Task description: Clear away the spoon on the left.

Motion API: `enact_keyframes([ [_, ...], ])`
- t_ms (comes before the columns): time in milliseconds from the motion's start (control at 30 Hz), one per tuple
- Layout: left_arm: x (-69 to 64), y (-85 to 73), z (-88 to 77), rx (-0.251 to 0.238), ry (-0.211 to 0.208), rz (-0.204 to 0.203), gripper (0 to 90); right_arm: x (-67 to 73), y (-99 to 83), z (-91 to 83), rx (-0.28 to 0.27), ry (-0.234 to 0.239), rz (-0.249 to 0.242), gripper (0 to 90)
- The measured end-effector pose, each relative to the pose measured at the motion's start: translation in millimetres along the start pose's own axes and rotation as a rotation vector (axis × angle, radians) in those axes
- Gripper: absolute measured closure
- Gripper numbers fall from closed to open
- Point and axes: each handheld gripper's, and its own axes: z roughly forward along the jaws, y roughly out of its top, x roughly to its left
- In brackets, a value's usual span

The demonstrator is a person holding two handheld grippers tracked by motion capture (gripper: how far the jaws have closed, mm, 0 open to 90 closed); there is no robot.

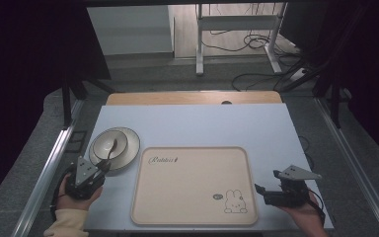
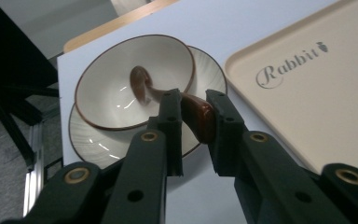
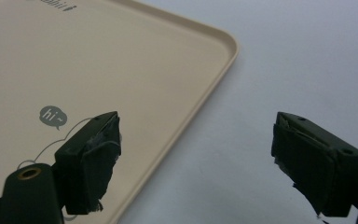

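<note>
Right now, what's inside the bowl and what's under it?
Inside the bowl lies a brown spoon; the left gripper is shut on its handle. Under the bowl sits a ribbed plate; the bowl covers the plate's middle.

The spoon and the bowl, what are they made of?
The spoon looks like glazed ceramic: glossy brown with bright highlights, though shiny plastic is possible. The bowl also looks like glazed ceramic: smooth cream surface with light reflections and a thin brown rim. The left gripper is shut on the spoon's handle.
</note>
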Motion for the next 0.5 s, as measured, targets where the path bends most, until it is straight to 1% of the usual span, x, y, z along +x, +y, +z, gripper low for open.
enact_keyframes([
  [33, 0.9, -0.2, -0.5, -0.001, 0.008, -0.006, 79.9, 0.1, 0.1, -0.2, 0.000, 0.002, 0.001, 16.1],
  [67, 3.4, -0.6, -1.7, -0.003, 0.018, -0.019, 81.3, 0.2, 0.2, -0.6, -0.002, 0.003, 0.000, 16.1],
  [100, 3.4, -0.6, -1.7, -0.003, 0.018, -0.019, 81.9, 0.2, 0.2, -0.6, -0.002, 0.003, 0.000, 16.1],
  [133, 5.7, -1.2, -2.9, -0.004, 0.026, -0.034, 82.6, 0.6, 0.3, -0.7, -0.001, 0.005, 0.001, 16.1],
  [233, 8.2, -1.8, -4.2, -0.004, 0.032, -0.045, 84.4, 1.0, 0.2, -0.5, 0.000, 0.008, 0.001, 16.1],
  [300, 11.3, -2.4, -4.9, -0.009, 0.033, -0.069, 84.4, 1.1, 0.2, -0.6, 0.001, 0.008, -0.001, 16.1],
  [500, 12.0, -1.5, -7.6, -0.022, 0.044, -0.073, 84.6, 1.2, 0.1, -0.9, 0.001, 0.008, 0.000, 16.1],
])
